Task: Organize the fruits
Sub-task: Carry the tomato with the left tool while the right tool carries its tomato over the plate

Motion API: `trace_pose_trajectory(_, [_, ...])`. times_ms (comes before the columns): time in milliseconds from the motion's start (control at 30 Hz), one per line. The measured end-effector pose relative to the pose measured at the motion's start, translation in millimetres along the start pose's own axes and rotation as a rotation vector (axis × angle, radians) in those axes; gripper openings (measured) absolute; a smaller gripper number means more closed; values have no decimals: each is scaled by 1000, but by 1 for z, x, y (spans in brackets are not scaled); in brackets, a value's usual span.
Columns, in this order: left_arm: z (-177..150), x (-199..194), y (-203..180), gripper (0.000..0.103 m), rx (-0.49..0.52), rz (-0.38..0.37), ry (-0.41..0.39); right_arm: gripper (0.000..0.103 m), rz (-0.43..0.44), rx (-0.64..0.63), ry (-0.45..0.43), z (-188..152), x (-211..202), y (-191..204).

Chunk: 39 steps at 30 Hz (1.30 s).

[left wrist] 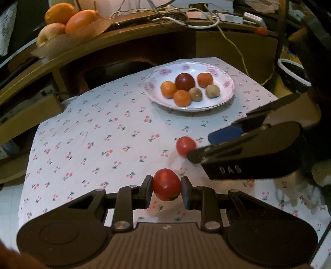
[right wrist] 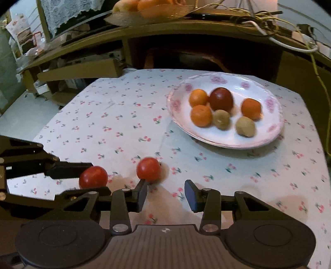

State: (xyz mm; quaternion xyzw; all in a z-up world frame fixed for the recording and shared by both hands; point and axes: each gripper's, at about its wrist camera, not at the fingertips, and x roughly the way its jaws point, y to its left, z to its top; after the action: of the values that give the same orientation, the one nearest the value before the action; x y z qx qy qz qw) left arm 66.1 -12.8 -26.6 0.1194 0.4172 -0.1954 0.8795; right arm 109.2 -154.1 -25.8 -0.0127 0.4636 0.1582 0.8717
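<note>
With the left claw (left wrist: 166, 186) clamped on one tomato (left wrist: 166, 184) and the right claw (right wrist: 166, 193) apart, the carry to the plate (left wrist: 225, 97) should stay gentle.

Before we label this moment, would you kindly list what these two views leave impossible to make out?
- Left wrist view: the right hand-held gripper covers part of the loose tomato, so contact is unclear.
- Right wrist view: the left hand-held gripper hides the underside of the held tomato, so whether it is lifted off the tablecloth is unclear.
- Both views: fruit on the plate is motion-blurred.
- Right wrist view: the shelf fruit is cut off by the top edge.
</note>
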Motion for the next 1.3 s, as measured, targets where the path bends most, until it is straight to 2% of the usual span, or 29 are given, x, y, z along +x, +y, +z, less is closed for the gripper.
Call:
trace_pose_trajectory(133, [-4,0,12,34,-24,9,5,41,37,-25,-11,9,8,10])
trace_pose_trajectory(300, [-2,1,16,34,-30,9,1,41,27,-51,-4,13,20,18])
trace_pose_trajectory(533, [-4,5,20,34,-36,18,14,35,52,-75,-8,22,32,24])
trace_pose_trajectory(600, [-3,7,21,34,-43,22,18,30,47,-94,-11,24,34,27])
trace_pose_trajectory(800, [1,6,21,34,-36,24,9,28,40,-111,-7,26,35,31])
trace_pose_trajectory(1000, [20,4,13,34,-19,8,-25,28,19,-94,-35,27,12,23])
trace_pose_trajectory(1300, [71,7,-18,34,58,-17,-92,28,-64,-22,-98,33,-32,-12])
